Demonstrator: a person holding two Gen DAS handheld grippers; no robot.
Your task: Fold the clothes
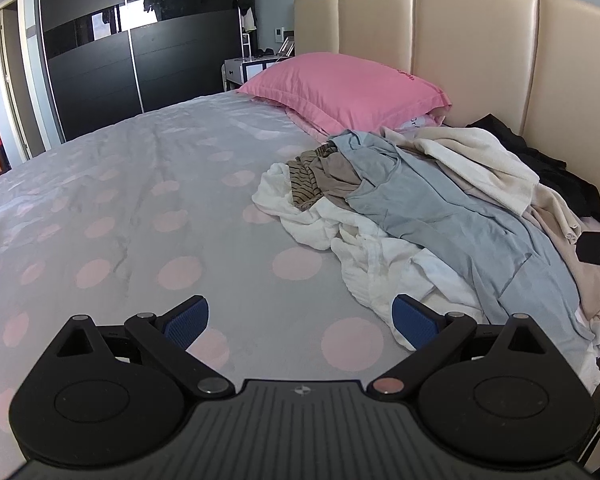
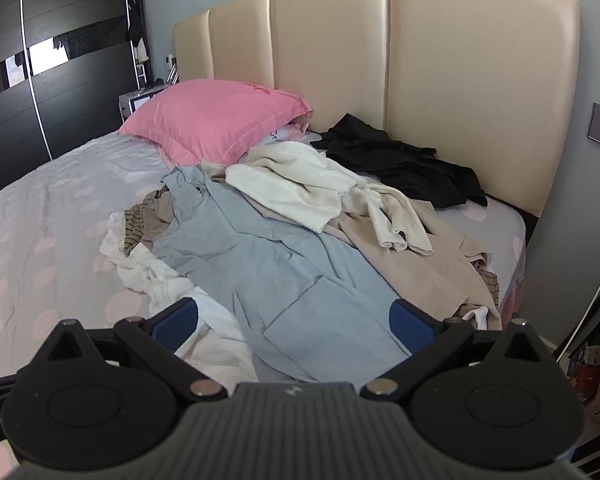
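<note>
Your left gripper (image 1: pixel 300 322) hovers with its blue-padded fingers spread wide and nothing between them, above the grey sheet with pink dots (image 1: pixel 140 200), just beside the near edge of the laundry. Further right, the heap of clothes (image 2: pixel 284 232) sprawls over the bed's right half below the pink pillow (image 2: pixel 216 120): a white garment (image 1: pixel 320 220) at its left edge, a striped brown piece (image 1: pixel 304 184), a pale blue garment (image 2: pixel 268 264) draped across the middle, a cream top (image 2: pixel 300 184), a beige piece (image 2: pixel 420 268) and a black one (image 2: pixel 400 160) (against the padded headboard (image 2: pixel 460 80)). Your right gripper (image 2: pixel 294 322) hangs over the blue garment, fingers equally wide, gripping nothing.
</note>
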